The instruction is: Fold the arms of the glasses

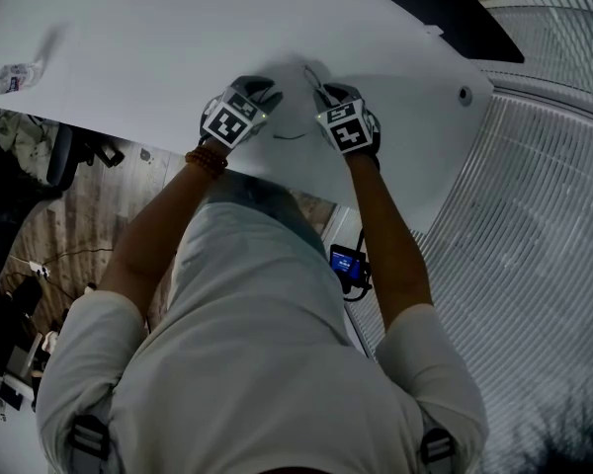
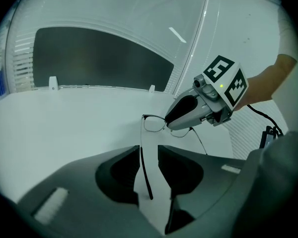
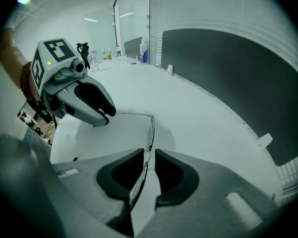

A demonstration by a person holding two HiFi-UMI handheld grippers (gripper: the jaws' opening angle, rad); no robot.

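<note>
Thin dark wire-rimmed glasses (image 1: pixel 290 135) stand on the white table (image 1: pixel 128 38) near its front edge, between my two grippers. In the left gripper view one arm (image 2: pixel 145 170) runs back between the jaws of my left gripper (image 2: pixel 148 148). Those jaws stand apart, wider than the arm, so it is open. The front rim (image 2: pixel 145 117) stands upright beyond them, with my right gripper (image 2: pixel 168 124) closed over its far lens. In the right gripper view the front (image 3: pixel 150 133) passes edge-on through the narrow gap of my right gripper (image 3: pixel 149 152). My left gripper (image 3: pixel 108 114) sits at the arm's far end.
A crumpled clear wrapper (image 1: pixel 12 77) lies far left on the table. A dark panel (image 2: pixel 99 58) stands along the table's back. Bottles (image 3: pixel 105 54) stand at the far end. A small blue-screened device (image 1: pixel 348 263) hangs by the person's waist, below the table edge.
</note>
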